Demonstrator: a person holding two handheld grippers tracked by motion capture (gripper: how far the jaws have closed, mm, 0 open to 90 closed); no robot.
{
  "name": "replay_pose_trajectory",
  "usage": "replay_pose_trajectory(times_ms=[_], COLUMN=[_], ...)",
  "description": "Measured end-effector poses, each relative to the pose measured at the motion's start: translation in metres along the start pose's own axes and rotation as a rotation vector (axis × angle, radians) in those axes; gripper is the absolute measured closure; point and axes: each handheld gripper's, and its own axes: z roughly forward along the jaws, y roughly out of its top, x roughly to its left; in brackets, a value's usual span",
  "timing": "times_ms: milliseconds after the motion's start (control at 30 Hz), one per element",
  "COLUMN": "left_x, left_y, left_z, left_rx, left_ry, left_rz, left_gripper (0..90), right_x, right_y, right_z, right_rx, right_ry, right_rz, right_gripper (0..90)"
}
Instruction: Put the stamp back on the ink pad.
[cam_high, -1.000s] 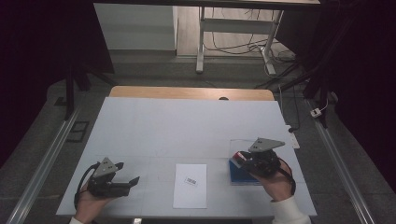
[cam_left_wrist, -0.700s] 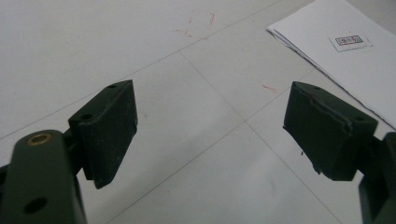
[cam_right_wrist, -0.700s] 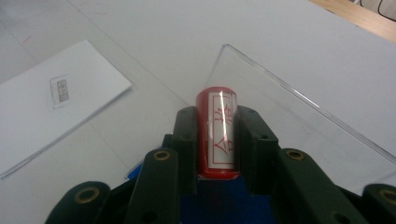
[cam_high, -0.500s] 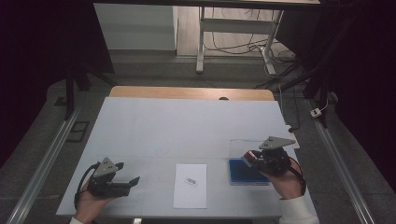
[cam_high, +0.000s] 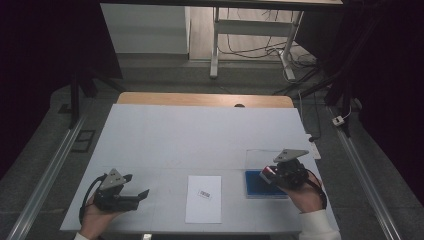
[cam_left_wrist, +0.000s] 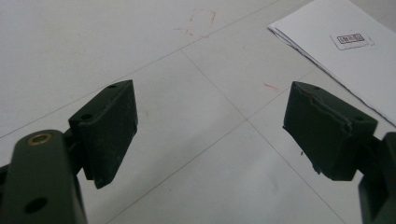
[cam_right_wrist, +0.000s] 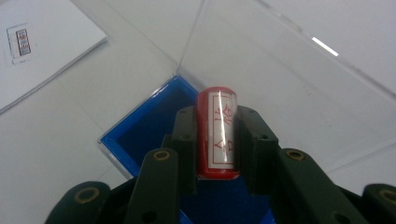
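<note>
Pinching a red stamp (cam_right_wrist: 216, 133) between its two black jaws, the right gripper (cam_high: 272, 173) hung over the blue tray (cam_right_wrist: 140, 126) of an open case near the right edge of the white table (cam_high: 200, 135). The stamp's face, a white label with red characters, pointed away from the gripper's camera, and its body lay lengthwise between the pads. A clear lid (cam_right_wrist: 289, 79) stood open behind the blue tray. Over at the left, the left gripper (cam_high: 135, 195) rested low above the table with its jaws spread wide and nothing between them. A folded white sheet (cam_high: 204, 198) bearing a small printed label (cam_left_wrist: 351, 39) lay between the two grippers.
</note>
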Motion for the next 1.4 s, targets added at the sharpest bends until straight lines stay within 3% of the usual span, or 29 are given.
replay_pose_trajectory(times_ms=[333, 667, 833, 967, 1400], left_x=[0.000, 0.000, 0.000, 0.000, -0.001], left_y=[0.000, 0.000, 0.000, -0.001, -0.002], left_z=[0.001, 0.002, 0.001, 0.001, 0.001], left_rx=[0.002, 0.010, 0.003, -0.001, -0.007], left_ry=[-0.002, -0.003, -0.003, -0.003, -0.010], left_rz=[0.001, 0.004, 0.001, -0.001, 0.004], left_gripper=[17.8, 17.8, 17.7, 17.7, 17.7], right_x=[0.003, 0.005, 0.004, 0.005, 0.017], right_y=[-0.001, -0.002, -0.003, -0.011, -0.048], right_z=[0.011, 0.015, 0.010, 0.006, -0.020], right_rx=[0.075, 0.083, 0.011, -0.075, -0.261], right_ry=[0.015, 0.026, 0.057, 0.074, -0.017], right_rz=[-0.026, -0.032, -0.004, 0.031, 0.047], right_gripper=[69.9, 68.7, 43.4, 31.8, 27.0])
